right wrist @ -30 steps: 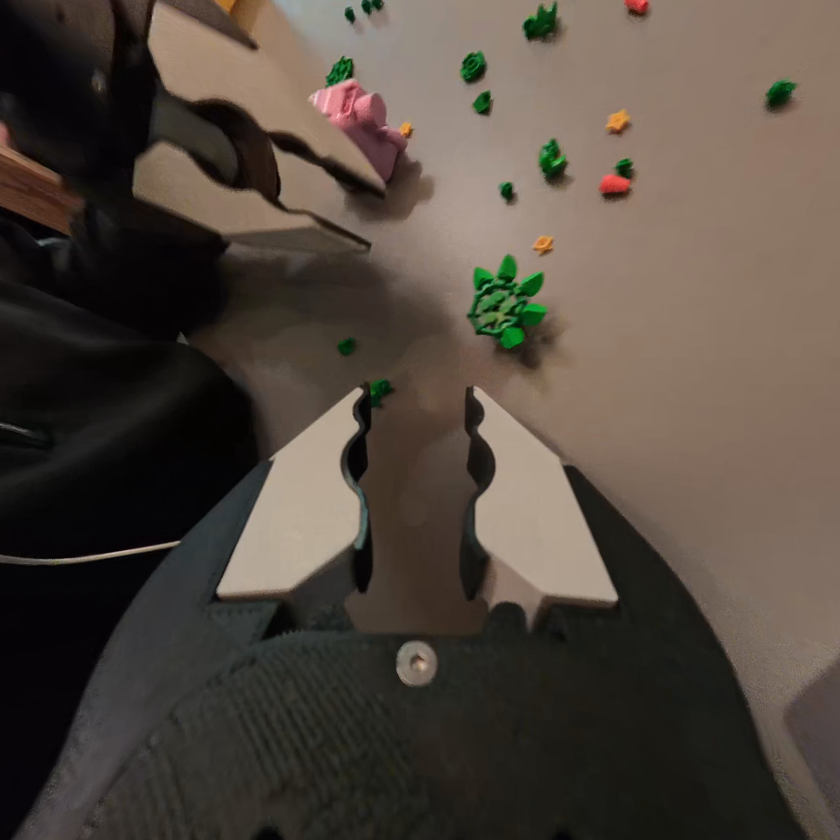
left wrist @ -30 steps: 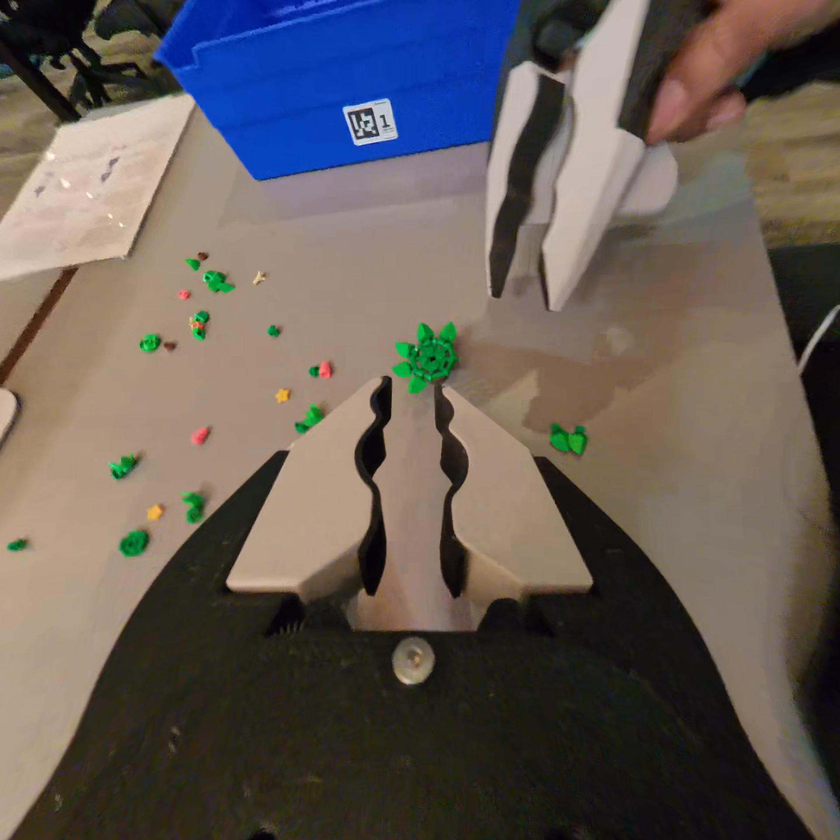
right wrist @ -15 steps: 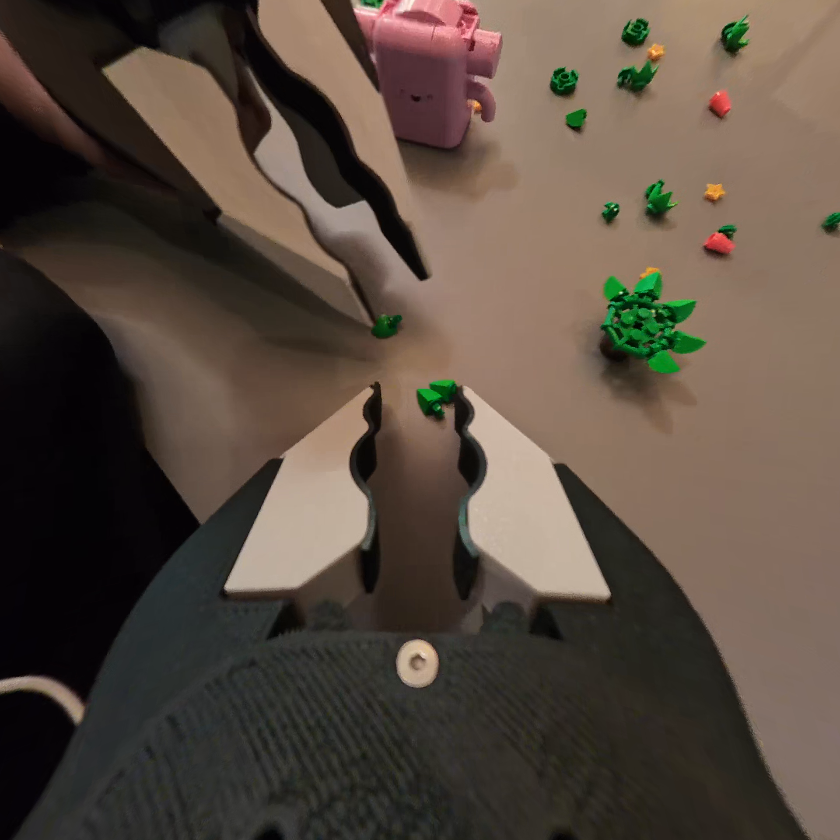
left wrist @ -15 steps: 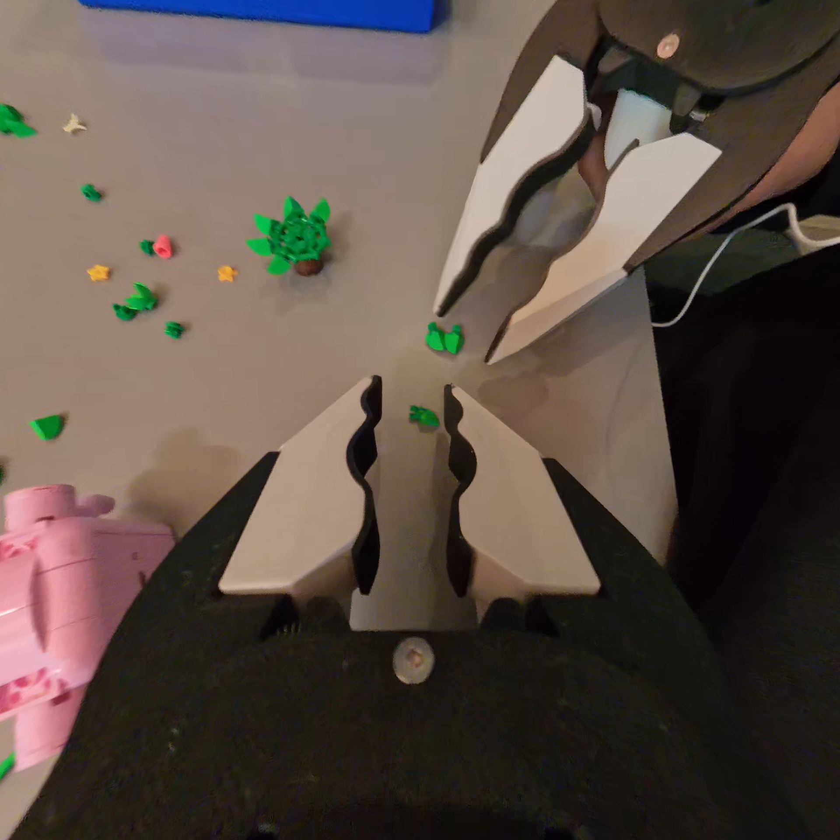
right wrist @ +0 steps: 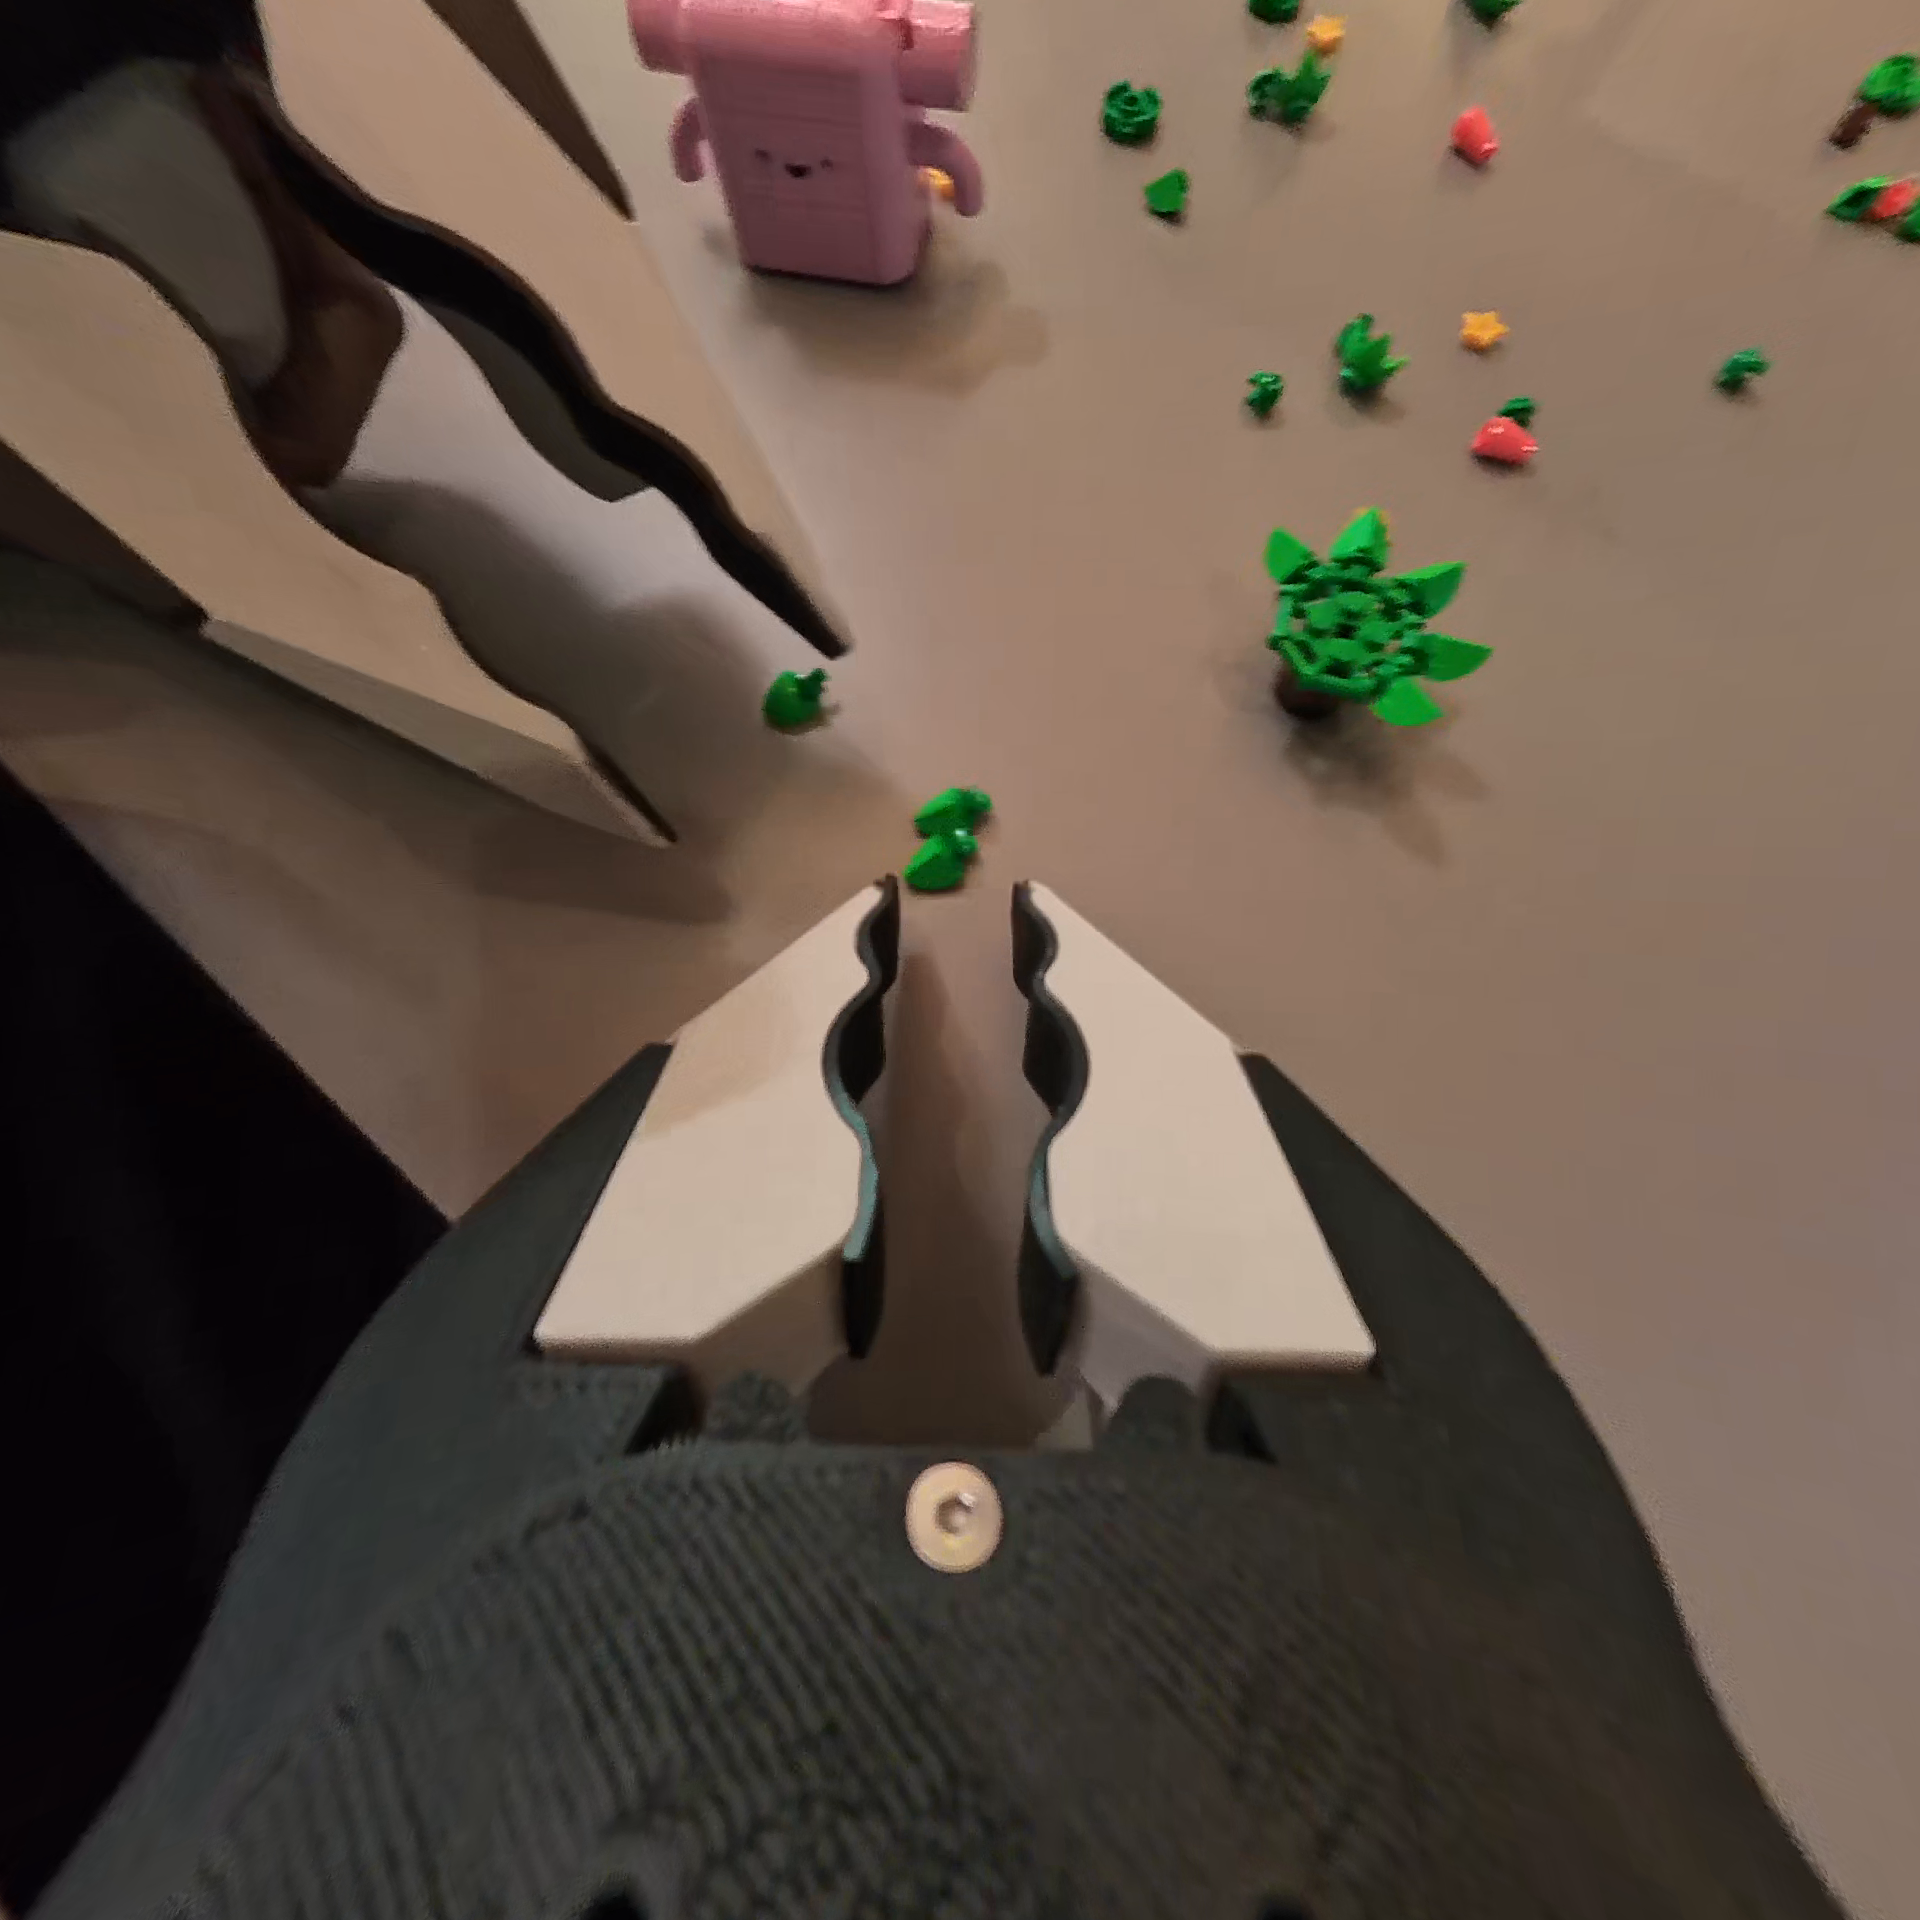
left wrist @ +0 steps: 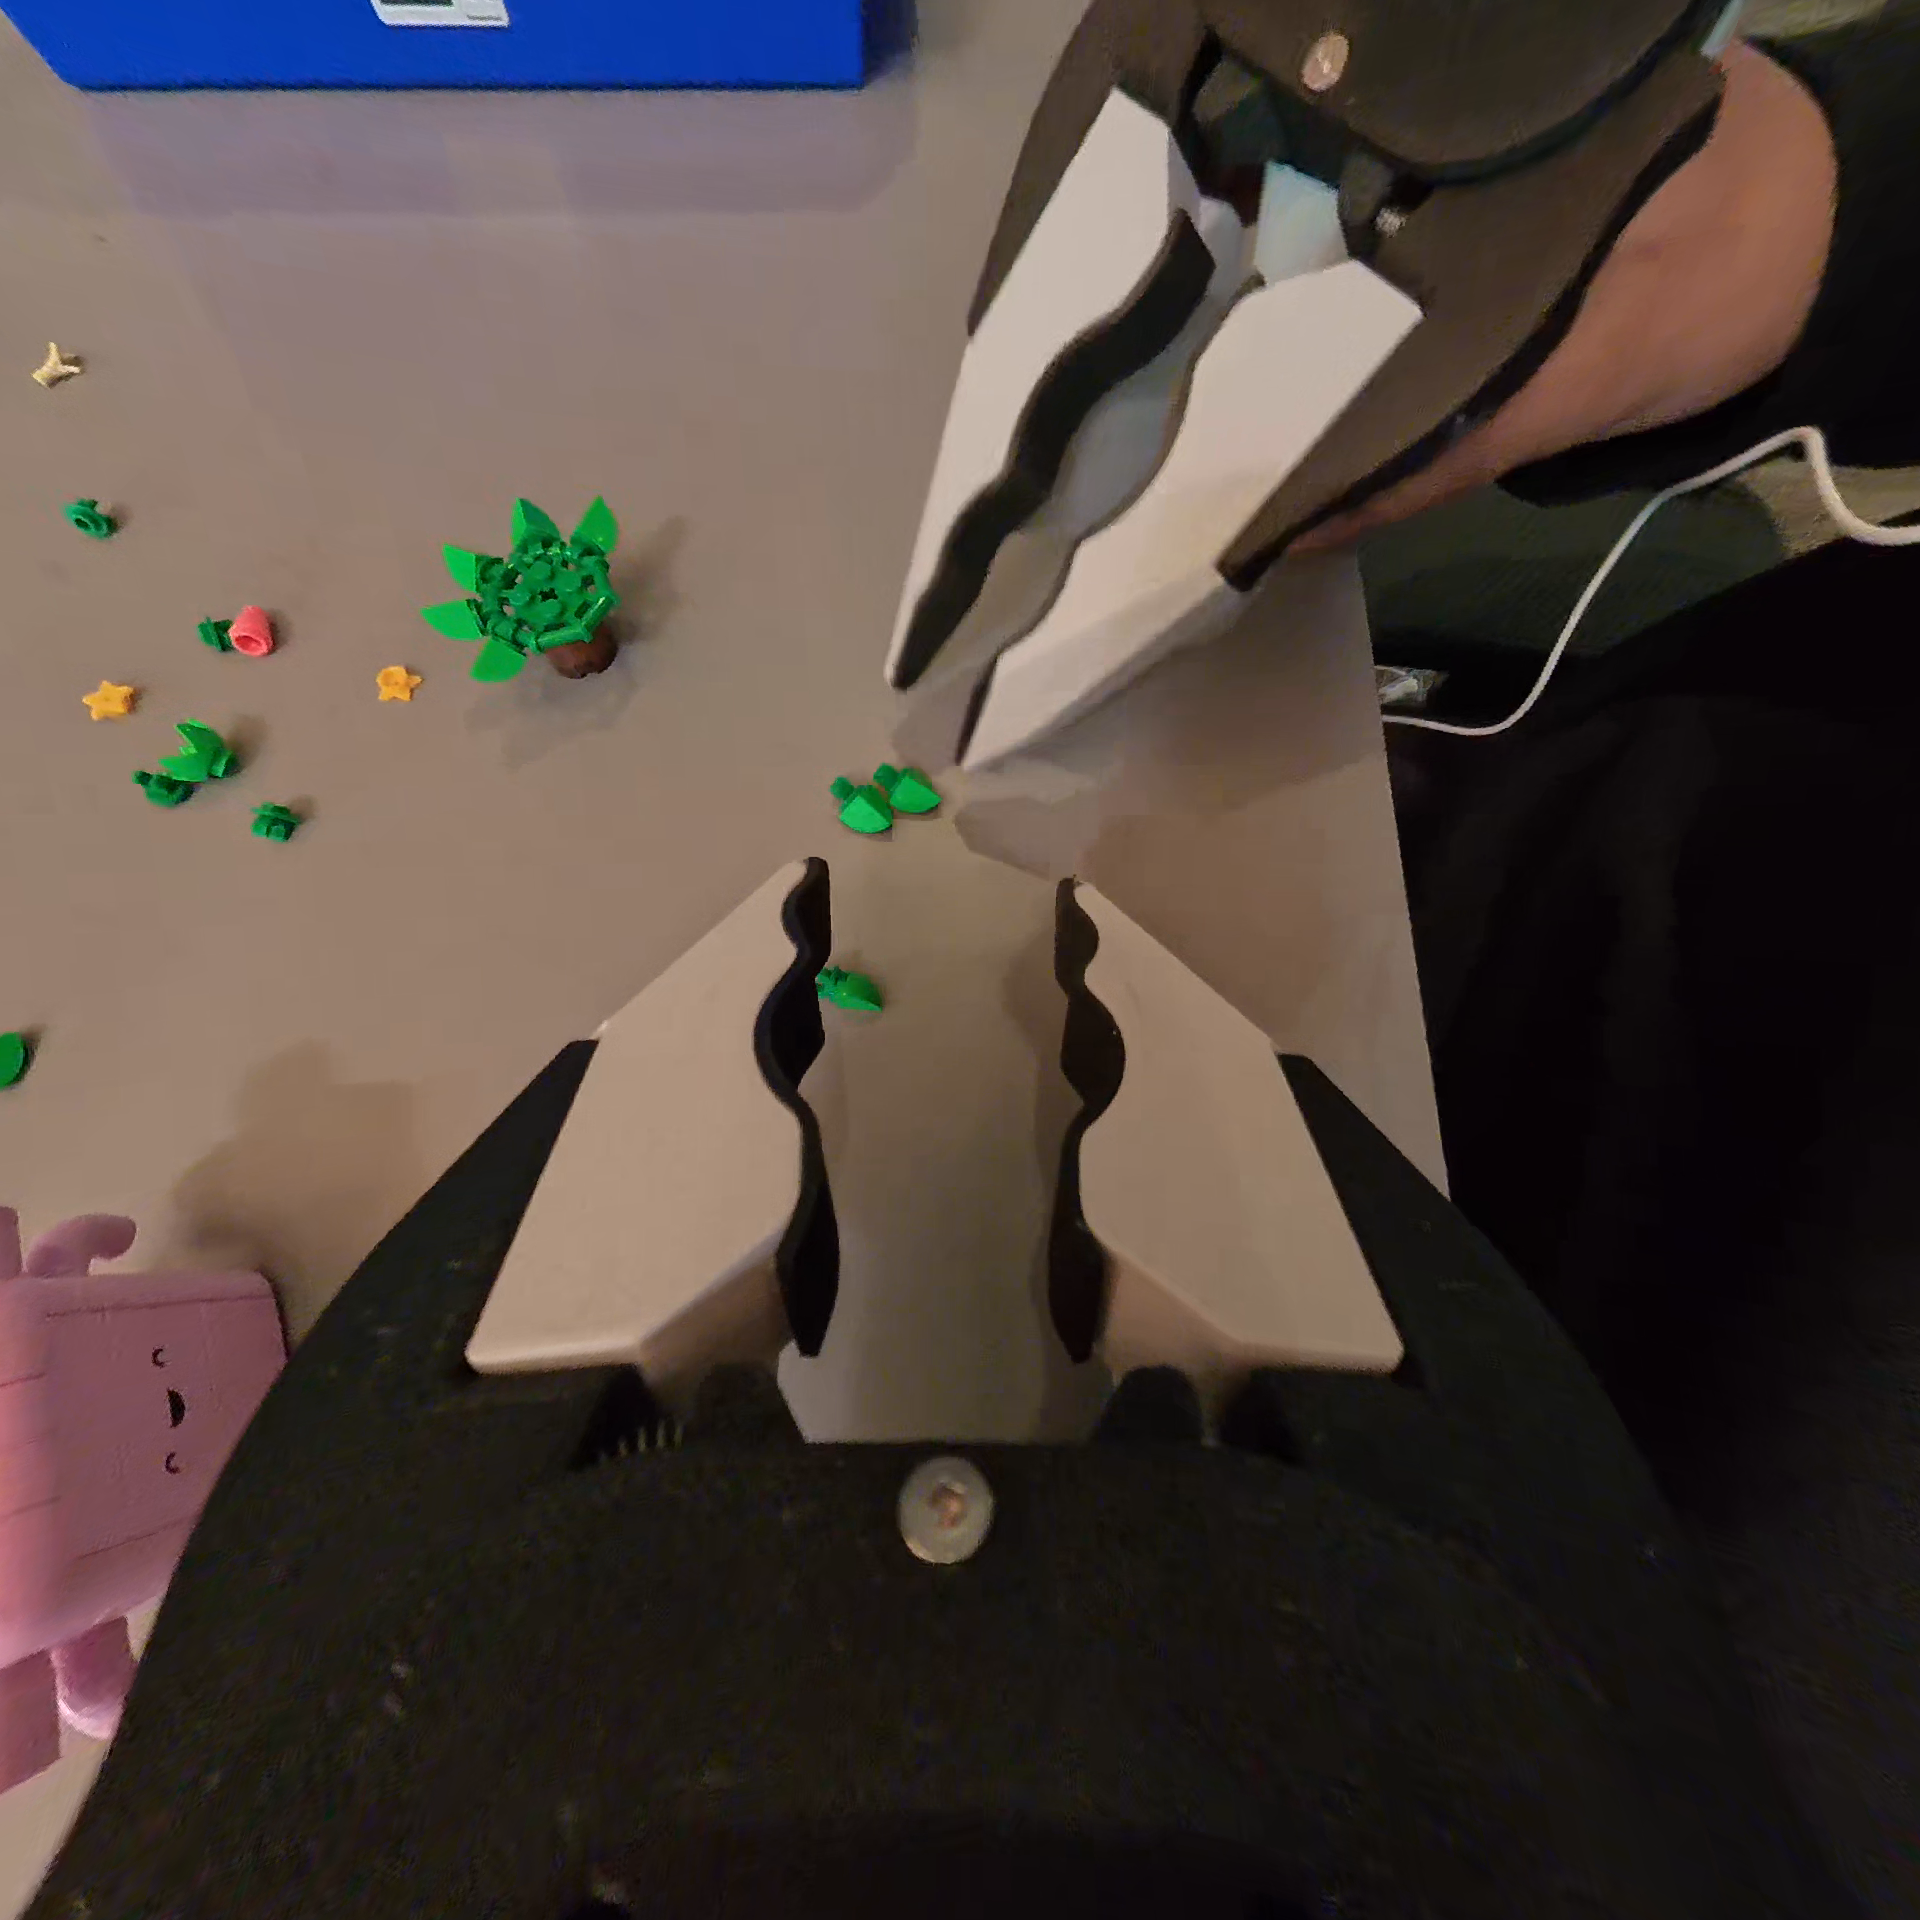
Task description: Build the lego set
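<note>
Both claws are open and empty. The left claw (left wrist: 940,883) straddles one green leaf piece (left wrist: 850,989); the right claw (right wrist: 951,885) points at a leaf pair (right wrist: 943,836) near the surface's edge. The green plant assembly (left wrist: 535,597) stands partly built; many loose pieces remain unattached.

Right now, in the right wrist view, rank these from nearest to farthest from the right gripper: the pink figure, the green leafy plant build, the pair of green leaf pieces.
1. The pair of green leaf pieces, on the table just ahead of the right gripper, slightly left.
2. The green leafy plant build, farther out to the right.
3. The pink figure, standing far ahead, left of centre.
</note>
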